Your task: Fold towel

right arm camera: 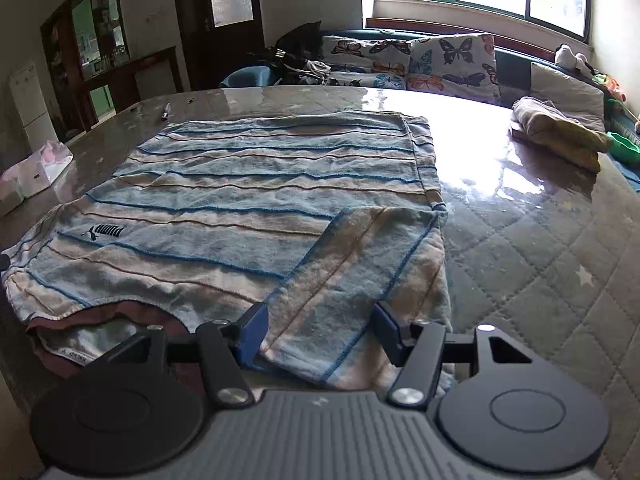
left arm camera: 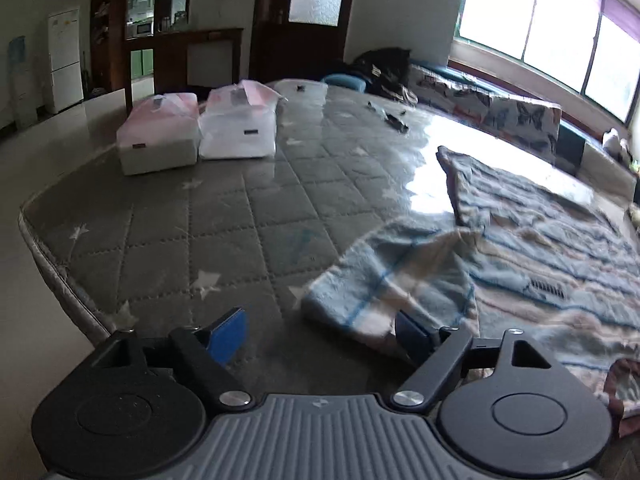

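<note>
Terry-cloth towel (right arm camera: 248, 200) is soft and limp; grip its turned-over near corners, both left gripper (left arm camera: 320, 334) and right gripper (right arm camera: 320, 330) spread.

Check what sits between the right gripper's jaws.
The striped towel's folded-over corner lies between the open jaws of the right gripper, seen in the right wrist view.

Two plastic-wrapped white boxes (left arm camera: 160, 134) (left arm camera: 240, 124) sat far left on the grey quilted mattress (left arm camera: 180, 232), butterfly-print cushions (right arm camera: 448, 60) lined the far window side, and folded yellowish cloth (right arm camera: 560, 128) lay far right.
</note>
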